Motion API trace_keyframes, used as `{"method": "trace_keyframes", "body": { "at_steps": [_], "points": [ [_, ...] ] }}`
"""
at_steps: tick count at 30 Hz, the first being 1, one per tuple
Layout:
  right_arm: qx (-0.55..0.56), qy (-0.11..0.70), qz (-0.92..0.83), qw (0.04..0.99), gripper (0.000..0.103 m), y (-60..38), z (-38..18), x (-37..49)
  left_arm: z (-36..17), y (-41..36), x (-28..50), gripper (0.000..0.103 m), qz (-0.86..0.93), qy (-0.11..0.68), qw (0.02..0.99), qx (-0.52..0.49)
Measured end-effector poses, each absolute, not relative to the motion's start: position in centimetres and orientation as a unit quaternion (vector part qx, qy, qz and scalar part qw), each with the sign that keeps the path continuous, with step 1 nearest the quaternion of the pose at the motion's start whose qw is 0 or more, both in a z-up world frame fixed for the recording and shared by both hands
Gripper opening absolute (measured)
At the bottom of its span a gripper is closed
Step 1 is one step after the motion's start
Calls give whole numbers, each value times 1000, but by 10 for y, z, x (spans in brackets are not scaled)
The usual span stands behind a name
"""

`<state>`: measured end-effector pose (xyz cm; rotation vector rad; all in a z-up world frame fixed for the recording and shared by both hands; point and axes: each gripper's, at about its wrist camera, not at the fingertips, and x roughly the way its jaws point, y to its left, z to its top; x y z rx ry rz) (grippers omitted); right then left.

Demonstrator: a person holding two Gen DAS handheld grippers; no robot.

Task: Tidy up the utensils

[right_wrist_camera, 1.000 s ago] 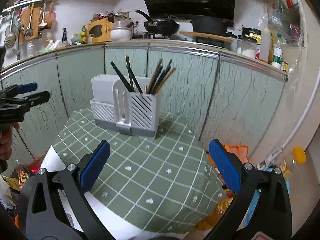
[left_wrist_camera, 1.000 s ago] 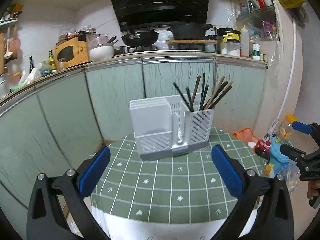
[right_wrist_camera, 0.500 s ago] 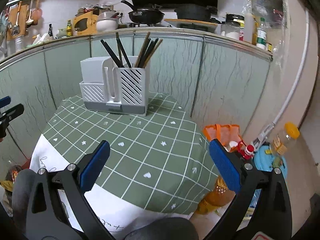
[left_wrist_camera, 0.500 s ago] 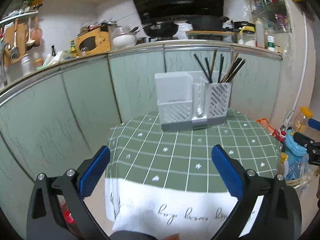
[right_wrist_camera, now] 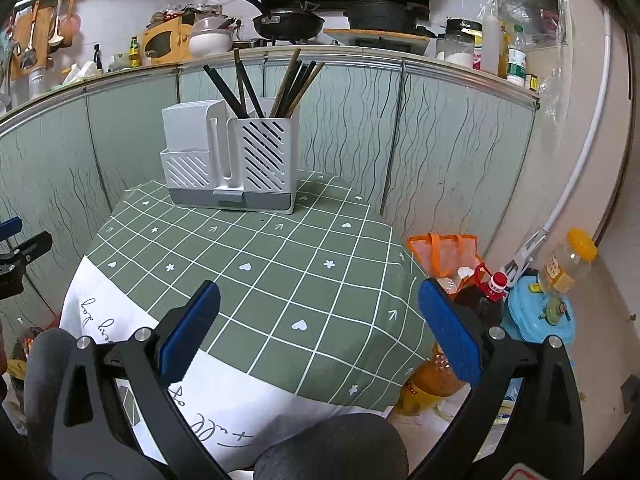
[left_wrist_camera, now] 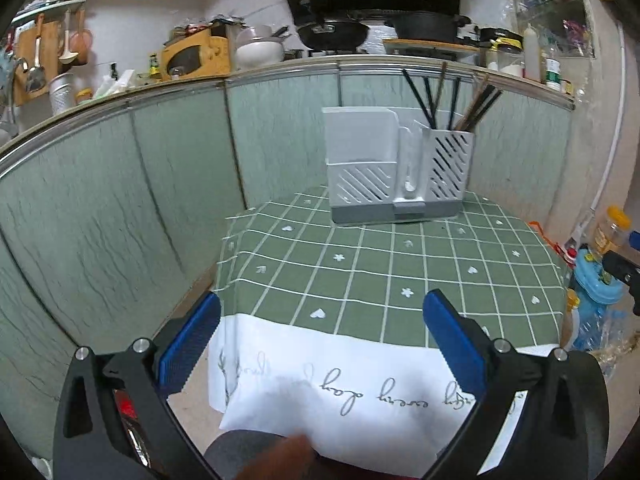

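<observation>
Blue-padded left gripper point(left_wrist_camera: 320, 330) and right gripper point(right_wrist_camera: 318, 318) level, empty, wide apart

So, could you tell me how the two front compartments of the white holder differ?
The right compartment of the utensil holder is taller and holds the chopsticks, leaning apart. The left compartment is lower, with no utensils showing above its rim. Both are white with slanted slots.
</observation>
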<state>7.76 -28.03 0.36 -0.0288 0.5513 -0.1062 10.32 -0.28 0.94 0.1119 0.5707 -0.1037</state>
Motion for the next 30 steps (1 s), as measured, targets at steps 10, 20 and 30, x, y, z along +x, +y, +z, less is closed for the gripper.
{"method": "trace_keyframes", "body": {
  "at_steps": [10,20,30],
  "points": [
    [-14,278,-51,959,95,-277,3,76,7,-10,103,99,-62,292,953,59],
    [-14,278,-54,959,95,-276,3,74,11,-14,99,99,-57,284,955,66],
    [-14,279,-56,959,95,-275,3,75,12,-13,99,99,-56,283,955,63]
  ]
}}
